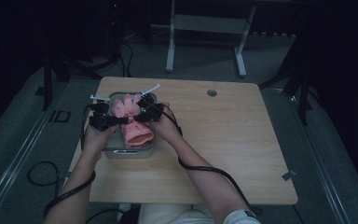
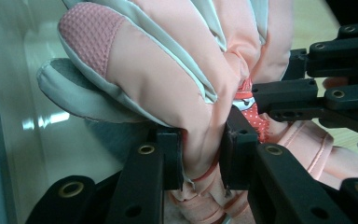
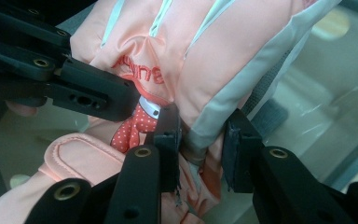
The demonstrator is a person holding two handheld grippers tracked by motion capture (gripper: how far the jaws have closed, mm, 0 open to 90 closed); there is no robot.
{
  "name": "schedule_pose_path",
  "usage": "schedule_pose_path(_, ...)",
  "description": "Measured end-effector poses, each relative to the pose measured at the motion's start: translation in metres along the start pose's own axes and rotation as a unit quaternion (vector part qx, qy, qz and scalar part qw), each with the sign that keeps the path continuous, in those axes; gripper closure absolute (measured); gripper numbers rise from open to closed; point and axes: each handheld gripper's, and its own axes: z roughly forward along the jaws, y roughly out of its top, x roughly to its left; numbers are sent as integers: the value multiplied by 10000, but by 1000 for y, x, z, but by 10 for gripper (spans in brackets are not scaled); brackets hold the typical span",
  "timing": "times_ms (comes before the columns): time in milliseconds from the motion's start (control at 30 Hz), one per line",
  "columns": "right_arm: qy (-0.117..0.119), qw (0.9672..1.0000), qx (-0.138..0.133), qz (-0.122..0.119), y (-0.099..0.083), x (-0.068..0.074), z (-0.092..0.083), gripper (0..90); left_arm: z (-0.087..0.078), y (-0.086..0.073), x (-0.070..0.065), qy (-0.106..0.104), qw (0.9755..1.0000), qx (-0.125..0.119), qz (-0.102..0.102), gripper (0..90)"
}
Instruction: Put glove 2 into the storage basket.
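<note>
A: Left gripper [image 2: 200, 154]?
B: Clamped on a fold of the pink glove [image 2: 168, 70], pinched between its jaws; glove fingers fan out ahead of it.
A: Right gripper [image 3: 200, 144]?
B: Jaws grip the glove's grey-edged side, probably near the wrist; view is cramped.
A: Glove's place?
B: Held between both grippers over the grey tray [image 1: 144, 150], on the wooden table [image 1: 223, 140].

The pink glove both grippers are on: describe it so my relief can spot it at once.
On the wooden table, look at the grey bin near its left edge. The pink glove is held above it, pinched between the left gripper and right gripper. Its salmon-pink padded fabric with pale grey trim marks it out.
</note>
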Motion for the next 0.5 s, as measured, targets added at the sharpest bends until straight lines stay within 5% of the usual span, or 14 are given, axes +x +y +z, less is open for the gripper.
schedule_pose_path(300, 5, 9997, 192, 179, -5, -2, 10, 692, 10, 2, -4, 481, 9982, 346, 85, 634)
schedule_pose_path(500, 80, 9992, 251, 305, -3, -9, 15, 651, 13, 4, -5, 813, 9961, 328, 128, 523)
